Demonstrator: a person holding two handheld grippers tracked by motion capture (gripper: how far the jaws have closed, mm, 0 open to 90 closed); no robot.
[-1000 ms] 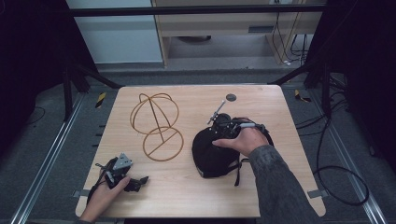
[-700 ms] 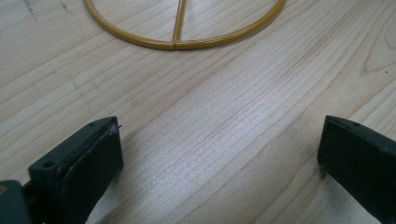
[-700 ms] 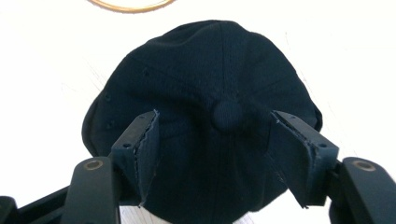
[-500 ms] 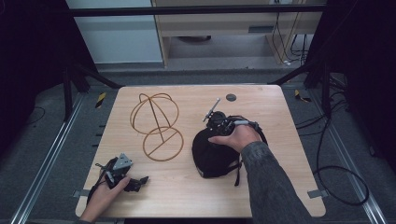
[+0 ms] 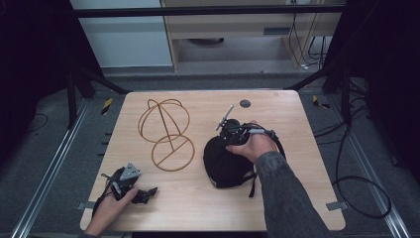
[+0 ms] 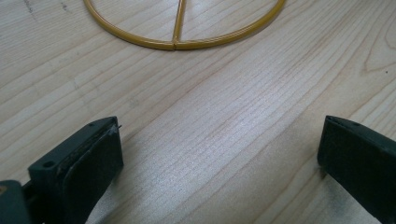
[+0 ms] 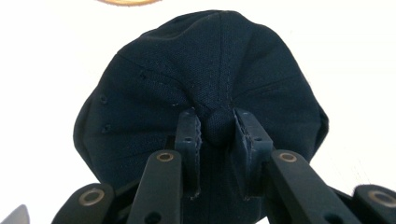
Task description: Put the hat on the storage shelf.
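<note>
A black cap (image 5: 222, 166) lies on the wooden table (image 5: 297, 148), right of centre. My right gripper (image 5: 230, 141) comes down on the cap's far side. Its jaws have just been closing and now pinch a fold of the cap's (image 7: 205, 60) crown fabric, so the right gripper (image 7: 217, 126) is shut on it. A gold wire hat stand (image 5: 166, 130) stands left of the cap. My left gripper (image 5: 146, 192) rests near the table's front left corner. Its jaws stand wide apart with only bare wood between them, so the left gripper (image 6: 219, 154) is open. The stand's ring base (image 6: 182, 39) lies ahead of it.
A small dark round disc (image 5: 244, 103) sits in the tabletop at the back. Cables (image 5: 356, 188) trail on the floor to the right of the table. Metal frame rails (image 5: 49, 173) run along both sides.
The right hand and gripper have shifted slightly left over the cap. The left hand and its gripper have not moved.
</note>
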